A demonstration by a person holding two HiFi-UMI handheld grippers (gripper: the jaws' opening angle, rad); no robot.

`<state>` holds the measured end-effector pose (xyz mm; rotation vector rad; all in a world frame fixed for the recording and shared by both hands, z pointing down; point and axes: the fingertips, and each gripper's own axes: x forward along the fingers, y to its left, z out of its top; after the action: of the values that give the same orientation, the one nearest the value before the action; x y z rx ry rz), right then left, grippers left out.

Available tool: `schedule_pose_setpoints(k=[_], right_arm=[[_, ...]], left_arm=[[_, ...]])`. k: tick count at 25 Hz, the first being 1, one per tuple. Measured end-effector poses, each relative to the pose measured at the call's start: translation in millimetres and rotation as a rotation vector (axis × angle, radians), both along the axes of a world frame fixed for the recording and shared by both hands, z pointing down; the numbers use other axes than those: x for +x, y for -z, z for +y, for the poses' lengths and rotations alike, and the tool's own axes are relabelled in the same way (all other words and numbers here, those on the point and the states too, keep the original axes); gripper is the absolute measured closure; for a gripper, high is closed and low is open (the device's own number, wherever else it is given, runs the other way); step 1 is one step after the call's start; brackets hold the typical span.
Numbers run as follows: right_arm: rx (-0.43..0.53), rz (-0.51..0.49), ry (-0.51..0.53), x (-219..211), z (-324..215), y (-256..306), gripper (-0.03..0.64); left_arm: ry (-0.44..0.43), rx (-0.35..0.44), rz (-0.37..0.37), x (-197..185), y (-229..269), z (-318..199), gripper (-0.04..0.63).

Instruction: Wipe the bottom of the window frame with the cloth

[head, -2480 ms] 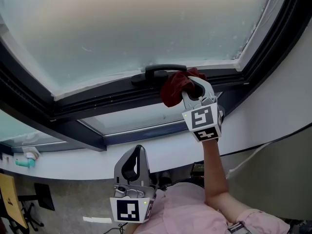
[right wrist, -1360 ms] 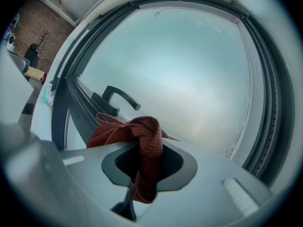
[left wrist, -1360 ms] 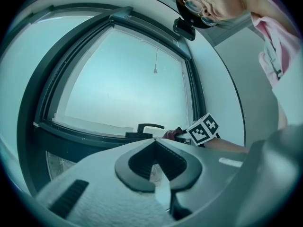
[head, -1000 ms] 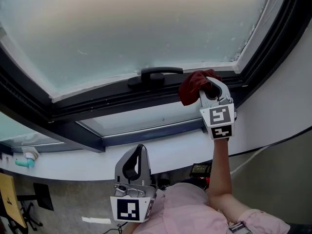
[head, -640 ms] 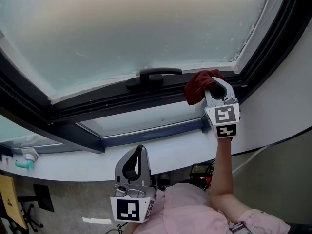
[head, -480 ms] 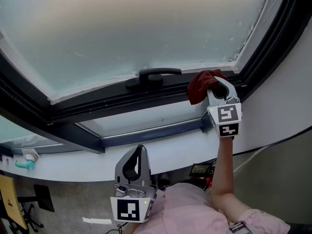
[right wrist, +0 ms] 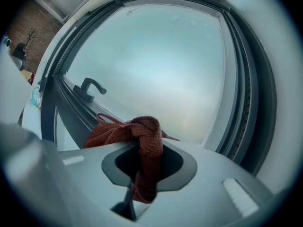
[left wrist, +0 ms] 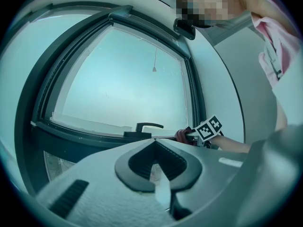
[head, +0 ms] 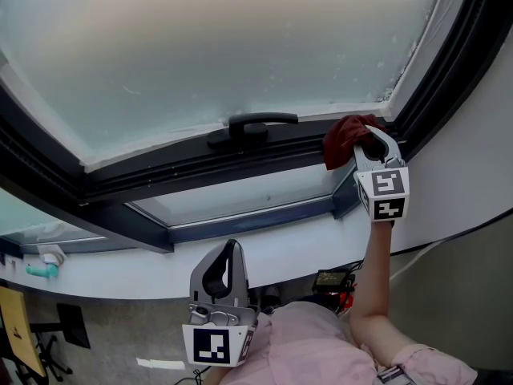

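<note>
I hold my right gripper (head: 365, 141) up against the bottom rail of the window frame (head: 192, 165). It sits to the right of the black window handle (head: 252, 125) and level with it, near the frame's lower right corner. Its jaws are pressed together on the red cloth (head: 342, 137). In the right gripper view a twisted fold of the cloth (right wrist: 146, 145) runs down between them, and the rest bunches out past the tips. The bunched part lies on the dark rail on the side toward the handle (right wrist: 91, 87), with a clear stretch of rail between the two. The cloth does not touch the handle.

Above the handle is the frosted pane (head: 224, 46), pale and even. Below the handle a narrower strip of glass (head: 240, 195) sits between the rail and the white sill (head: 264, 251). My forearm (head: 373, 271) reaches up from below and to the right of the handle, out of a pink sleeve (head: 321, 351).

My left gripper (head: 228, 253) hangs well below the handle, under the sill and close to my body, apart from the frame. Its jaws are closed tip to tip with nothing between them. In the left gripper view the tips point up at the rail just under the handle (left wrist: 144, 126). The marker cube of my other tool shows to the right of it there.

Far to the left of the handle and lower down, a small teal thing (head: 40, 269) sits by the sill. I cannot tell what it is.
</note>
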<state>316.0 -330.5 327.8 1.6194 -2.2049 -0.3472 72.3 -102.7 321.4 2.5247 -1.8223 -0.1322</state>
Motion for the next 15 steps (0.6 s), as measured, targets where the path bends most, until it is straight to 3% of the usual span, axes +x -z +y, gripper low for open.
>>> schedule_pose_setpoints(k=[15], right_arm=[[0.009, -0.020, -0.070, 49.0, -10.2, -0.6, 0.546]], left_arm=[[-0.002, -0.003, -0.007, 6.5, -0.8, -0.1, 0.598]])
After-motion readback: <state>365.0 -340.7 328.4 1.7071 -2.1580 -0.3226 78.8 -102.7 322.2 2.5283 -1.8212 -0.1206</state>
